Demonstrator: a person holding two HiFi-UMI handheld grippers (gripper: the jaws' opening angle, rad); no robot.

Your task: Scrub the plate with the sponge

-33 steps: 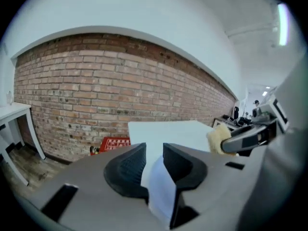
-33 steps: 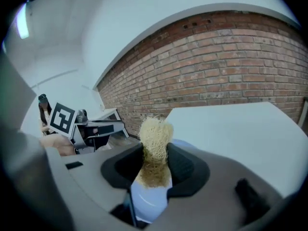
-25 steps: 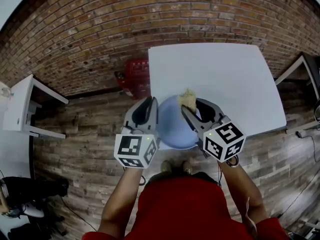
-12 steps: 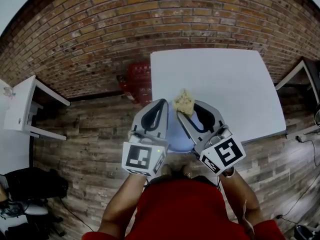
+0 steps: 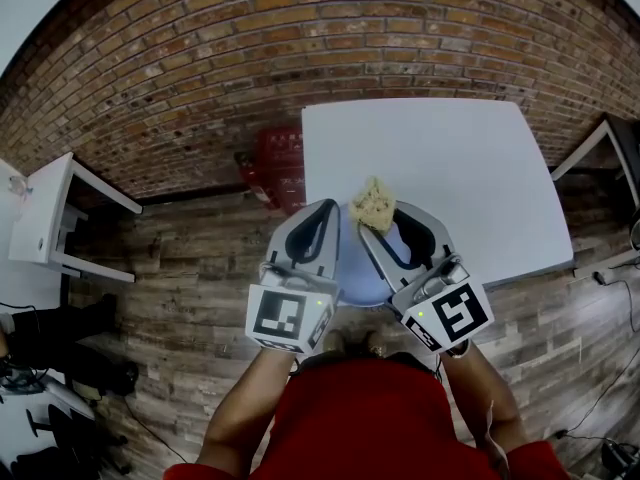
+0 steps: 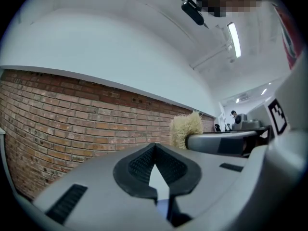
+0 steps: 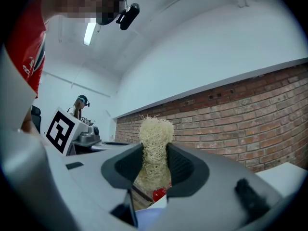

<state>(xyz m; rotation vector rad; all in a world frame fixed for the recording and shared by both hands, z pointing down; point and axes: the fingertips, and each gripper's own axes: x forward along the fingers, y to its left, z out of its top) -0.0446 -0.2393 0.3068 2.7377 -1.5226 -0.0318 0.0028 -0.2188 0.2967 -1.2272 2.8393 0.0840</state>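
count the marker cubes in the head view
2: one cube at the back of the left gripper, the other cube at the back of the right gripper. None looks hidden.

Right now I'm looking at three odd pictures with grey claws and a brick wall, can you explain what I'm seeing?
There is no robot here. A person in red holds two hand-held grabbing tools. One picture looks down from a camera on the person's head. The other two come from cameras riding on each tool. The left gripper has its fingers shut on the rim of a blue plate, over the near edge of the white table. The right gripper pinches a straw-coloured sponge.
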